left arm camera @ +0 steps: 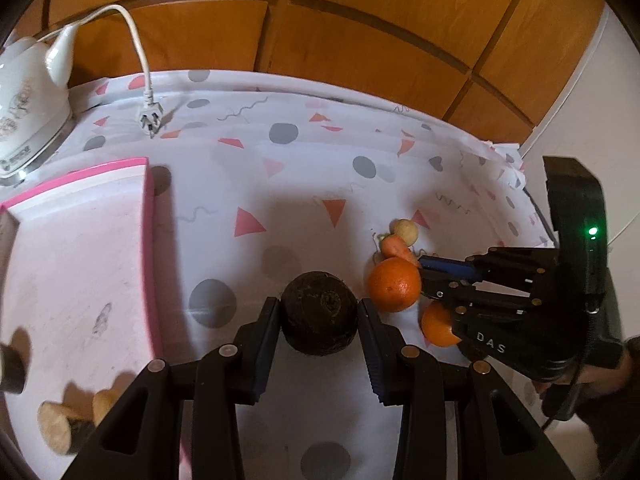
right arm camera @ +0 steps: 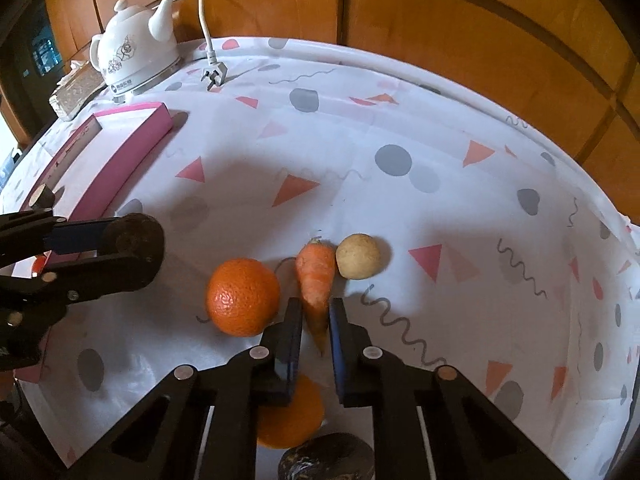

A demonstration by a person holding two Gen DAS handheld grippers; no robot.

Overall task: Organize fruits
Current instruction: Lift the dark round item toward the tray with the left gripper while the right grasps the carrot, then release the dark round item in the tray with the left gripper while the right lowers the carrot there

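My left gripper (left arm camera: 319, 312) is shut on a dark round fruit (left arm camera: 319, 313) and holds it over the patterned cloth; it also shows in the right wrist view (right arm camera: 132, 252). My right gripper (right arm camera: 315, 320) has its jaws around the thin end of a carrot (right arm camera: 316, 280), close on both sides; whether they press it is unclear. An orange (right arm camera: 242, 297) lies left of the carrot and a small pale potato (right arm camera: 357, 256) right of it. A second orange (right arm camera: 290, 416) and another dark fruit (right arm camera: 326, 458) lie under the right gripper.
A pink-rimmed tray (left arm camera: 76, 264) at the left holds pale root pieces (left arm camera: 56, 426). A white kettle (right arm camera: 134, 54), its loose plug (right arm camera: 214, 74) and a brown block (right arm camera: 76, 92) stand at the back left. Wooden panels back the table.
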